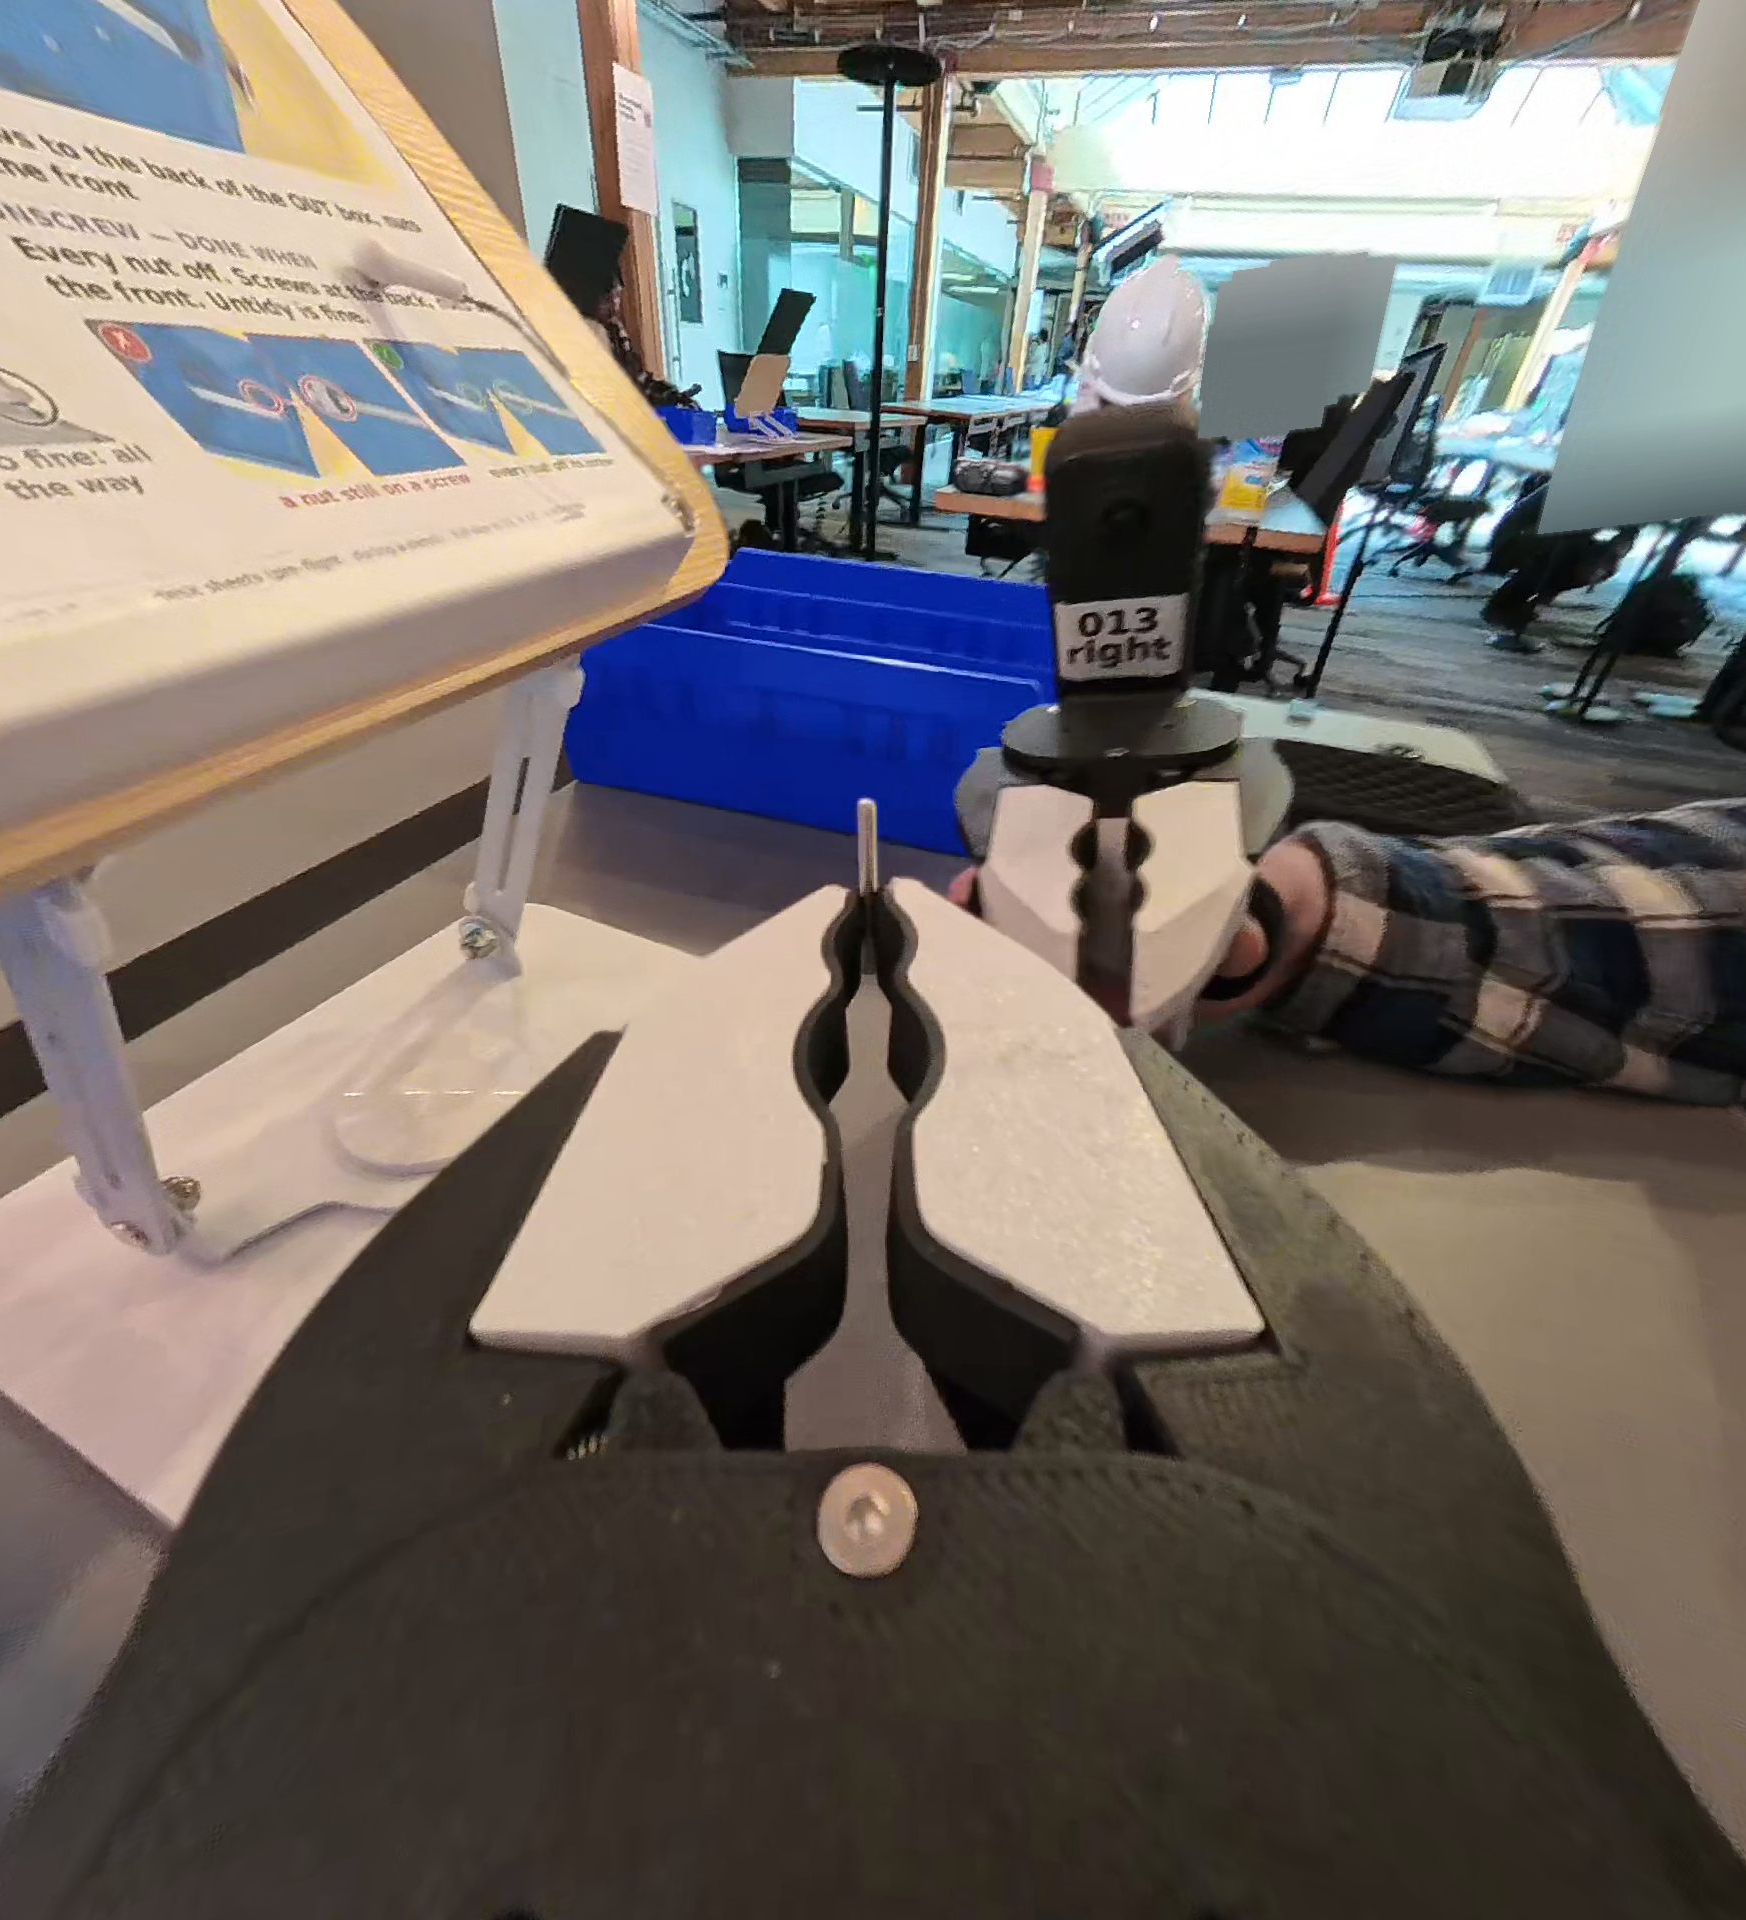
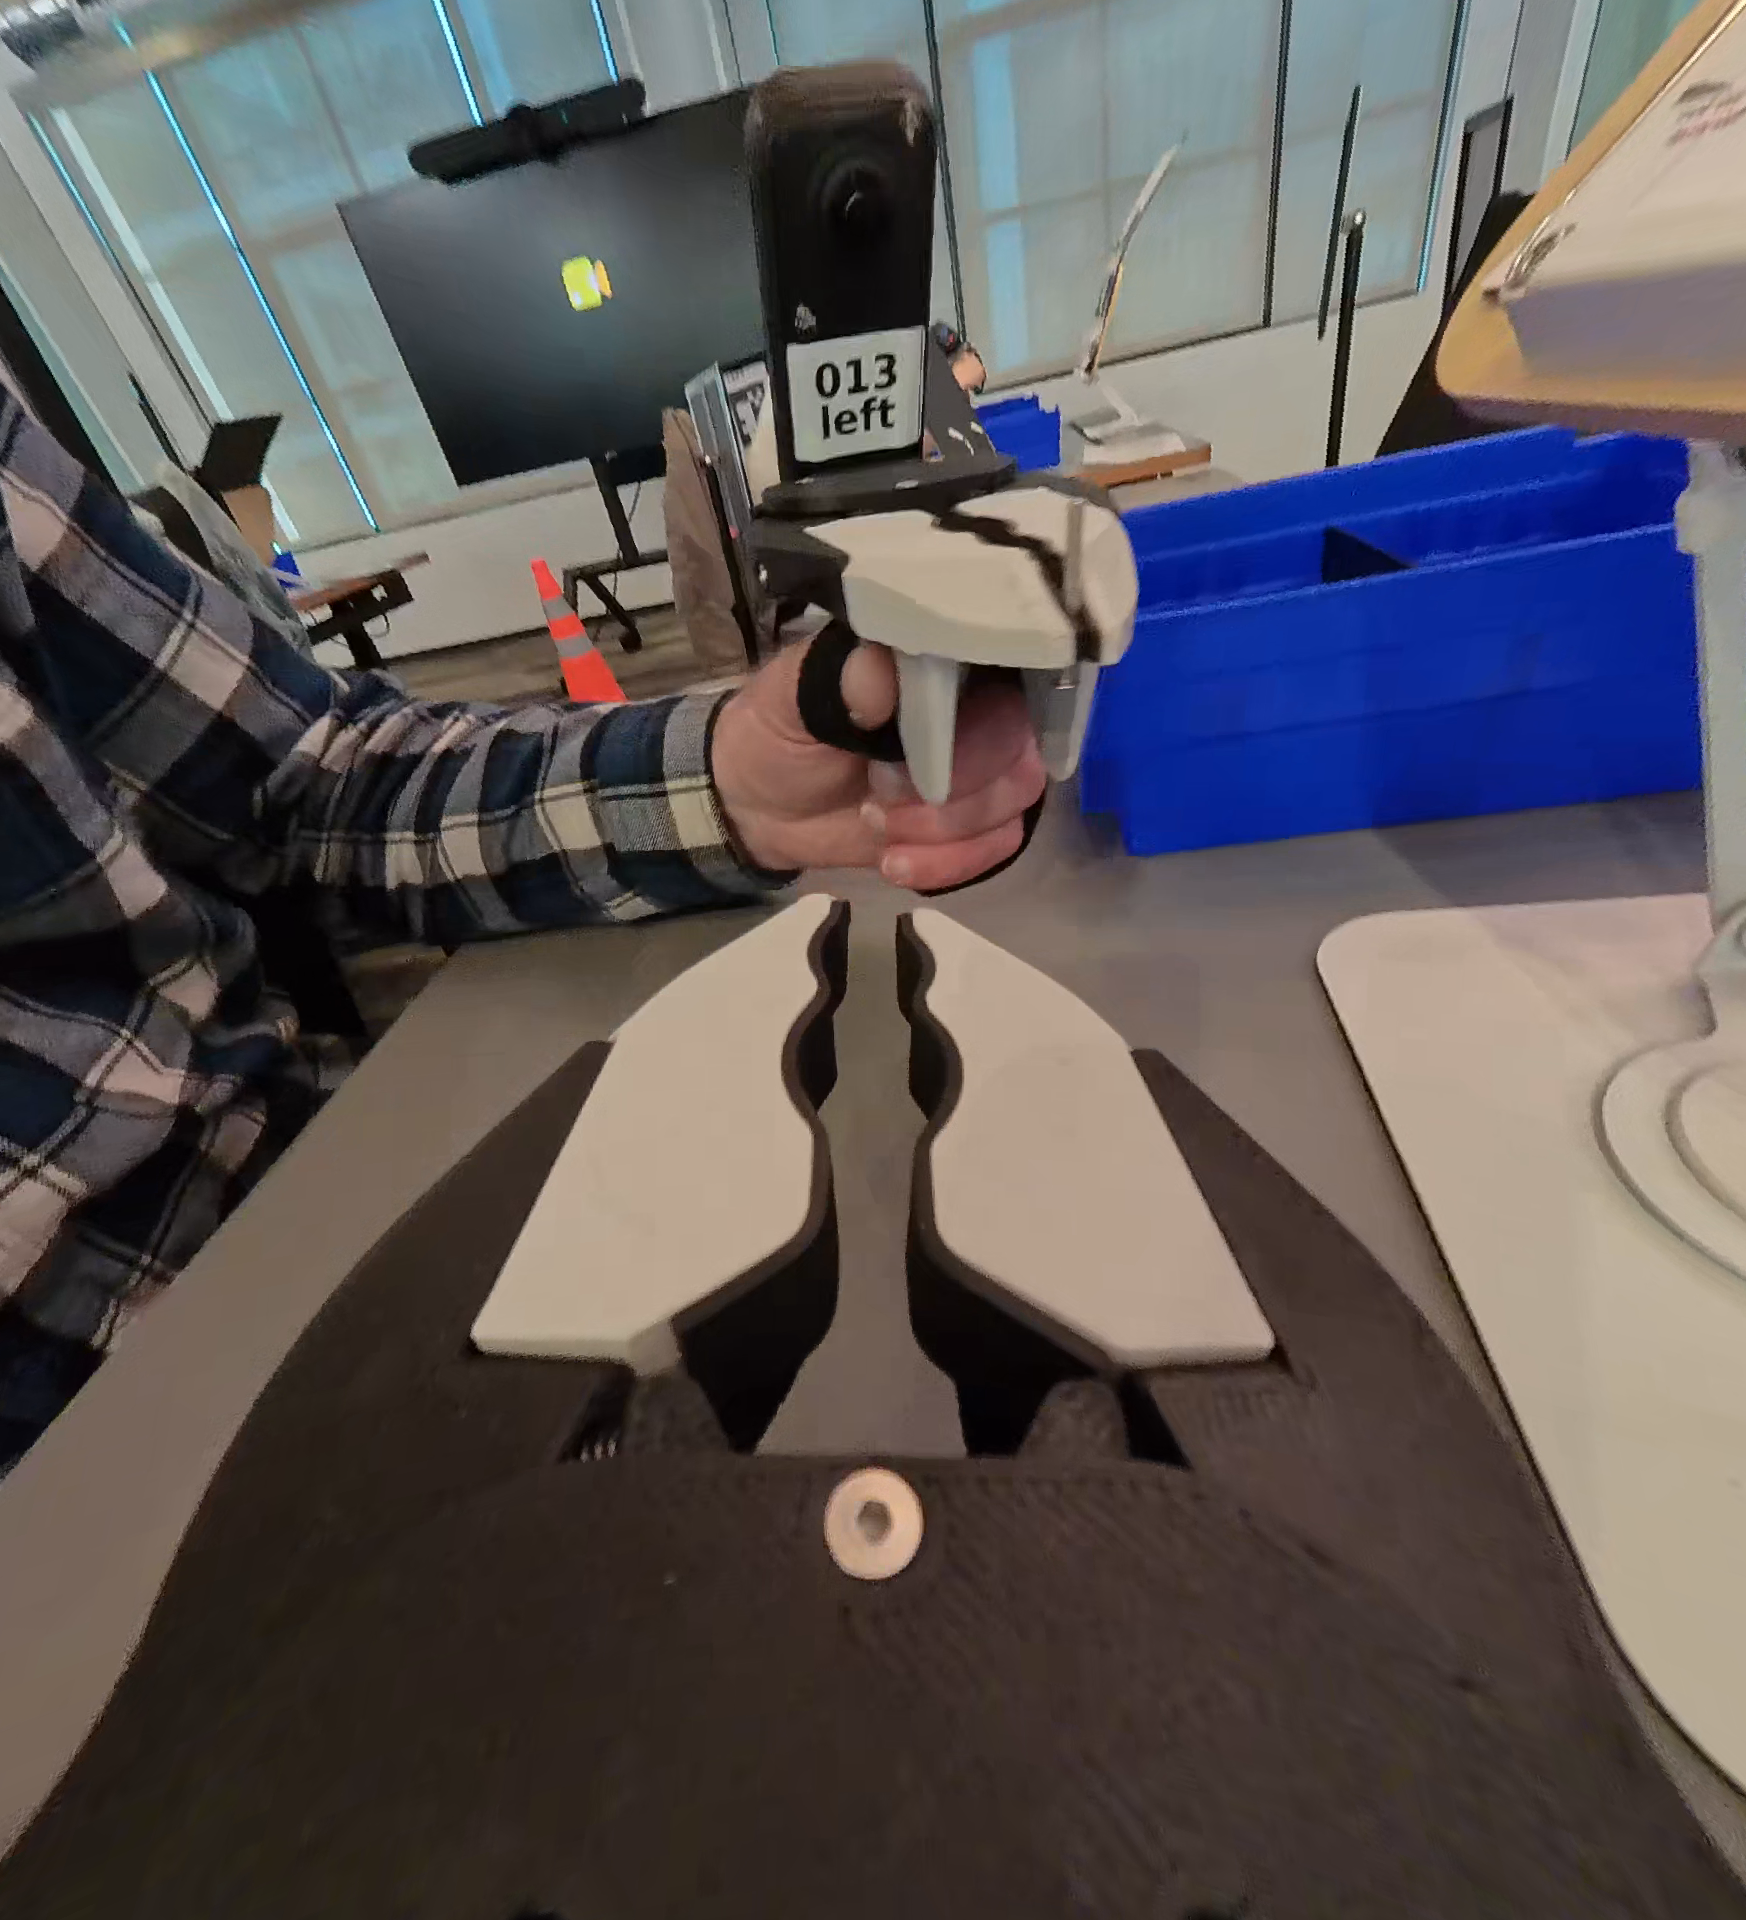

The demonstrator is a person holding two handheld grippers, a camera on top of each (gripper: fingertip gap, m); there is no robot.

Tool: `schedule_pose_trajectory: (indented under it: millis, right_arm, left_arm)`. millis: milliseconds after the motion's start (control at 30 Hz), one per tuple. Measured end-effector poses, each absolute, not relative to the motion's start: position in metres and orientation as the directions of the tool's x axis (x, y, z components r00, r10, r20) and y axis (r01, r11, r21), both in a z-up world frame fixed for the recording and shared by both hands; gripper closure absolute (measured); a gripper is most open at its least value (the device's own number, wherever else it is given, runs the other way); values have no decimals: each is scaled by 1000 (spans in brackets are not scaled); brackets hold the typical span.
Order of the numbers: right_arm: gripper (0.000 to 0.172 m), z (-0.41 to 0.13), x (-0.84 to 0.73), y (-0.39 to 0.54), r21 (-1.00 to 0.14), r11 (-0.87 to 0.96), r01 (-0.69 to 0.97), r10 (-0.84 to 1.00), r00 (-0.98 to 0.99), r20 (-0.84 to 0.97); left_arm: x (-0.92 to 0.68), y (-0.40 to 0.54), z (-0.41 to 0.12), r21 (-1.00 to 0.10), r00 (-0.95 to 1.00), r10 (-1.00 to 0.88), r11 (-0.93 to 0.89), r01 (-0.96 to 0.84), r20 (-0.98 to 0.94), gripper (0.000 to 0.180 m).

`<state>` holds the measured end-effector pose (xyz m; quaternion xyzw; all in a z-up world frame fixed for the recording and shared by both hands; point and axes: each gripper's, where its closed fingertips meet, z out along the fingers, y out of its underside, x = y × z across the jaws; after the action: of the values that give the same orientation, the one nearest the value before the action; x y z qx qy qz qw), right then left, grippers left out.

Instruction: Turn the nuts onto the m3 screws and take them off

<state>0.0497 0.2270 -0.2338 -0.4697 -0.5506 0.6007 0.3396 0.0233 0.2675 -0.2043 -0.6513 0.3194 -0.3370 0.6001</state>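
Observation:
My left gripper (image 1: 867,896) is shut on a thin metal screw (image 1: 866,847), which stands upright out of the fingertips above the grey table (image 1: 1471,1299). The right wrist view shows the same gripper (image 2: 1077,582) from the side, held in a hand with a plaid sleeve (image 2: 796,758), with the screw (image 2: 1069,535) sticking out at its tips. My right gripper (image 2: 871,914) is slightly open with only bare table showing between its fingers. It also shows in the left wrist view (image 1: 1108,904), just right of my left fingertips, facing them.
A blue divided bin (image 1: 807,686) stands behind both grippers and shows at the right in the right wrist view (image 2: 1368,665). A tilted board with an instruction sheet (image 1: 225,416) stands on a white base plate (image 1: 225,1195) beside them. Office desks lie beyond. The left gripper's tips are roughly 6 centimeters from the right gripper's.

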Motion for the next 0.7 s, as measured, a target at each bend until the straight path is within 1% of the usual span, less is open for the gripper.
schedule_pose_trajectory:
  millis: [100,167,300,367,433,600,700]
  right_arm:
    - [164,-244,49,223,-979,-128,156,936,-307,-172]
    - [164,-248,48,220,-976,-115,183,940,-298,-166]
    - [165,-254,50,213,-969,-108,224,947,-274,-169]
    - [165,-258,54,211,-962,-99,256,954,-249,-165]
    - [164,-263,58,209,-952,-82,294,964,-217,-150]
    - [159,-264,67,199,-925,-32,378,974,-197,-115]
    - [159,-261,67,193,-898,31,439,975,-210,-69]
  left_arm:
    - [20,273,-208,-998,559,-828,-65,-11,47,179]
    - [18,277,-212,-998,568,-823,-44,-52,7,179]
    - [21,281,-208,-999,561,-828,-13,-37,-10,179]
    - [25,279,-204,-1000,551,-835,-10,-2,7,179]
    - [25,279,-207,-1000,559,-829,-2,-29,-14,179]
    - [13,280,-207,-1000,573,-819,-15,11,18,179]
    - [9,282,-206,-999,576,-817,-18,31,33,179]
